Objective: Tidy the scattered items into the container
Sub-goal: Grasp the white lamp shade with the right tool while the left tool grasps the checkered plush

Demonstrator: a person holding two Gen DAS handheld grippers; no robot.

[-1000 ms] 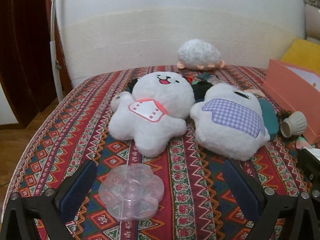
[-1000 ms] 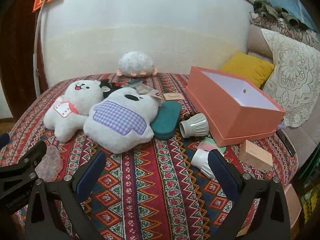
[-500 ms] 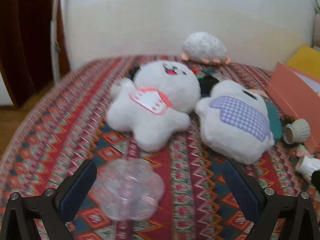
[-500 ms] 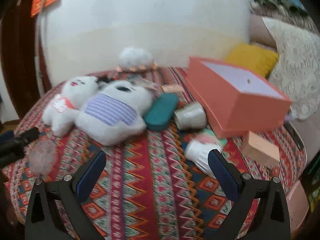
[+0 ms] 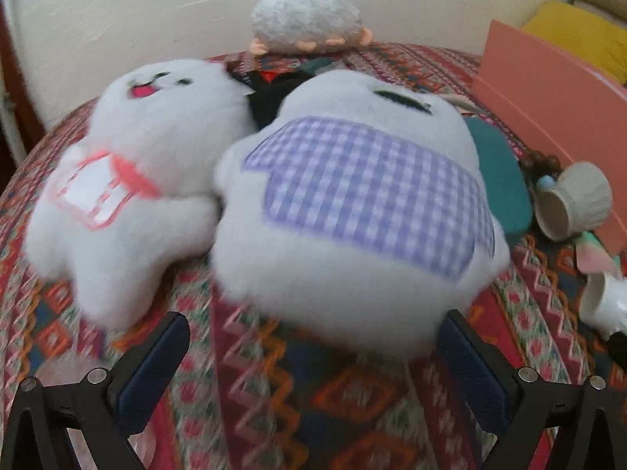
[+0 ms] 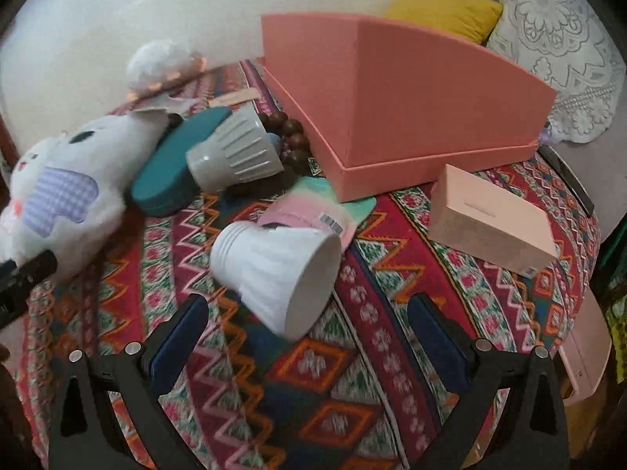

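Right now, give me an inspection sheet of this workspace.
Surface: patterned cloth, rumpled.
Job's things: pink box, open; white cup and grey cup on their sides; checked plush touching the smiling plush; teal case; wooden beads; small pink carton.
Clutter: pastel packet under the white cup.
Grippers: left tool open before the checked plush; right tool open around the white cup's rim end.
Cables: nothing seen.
Surroundings: wall, yellow cushion, lace cover.
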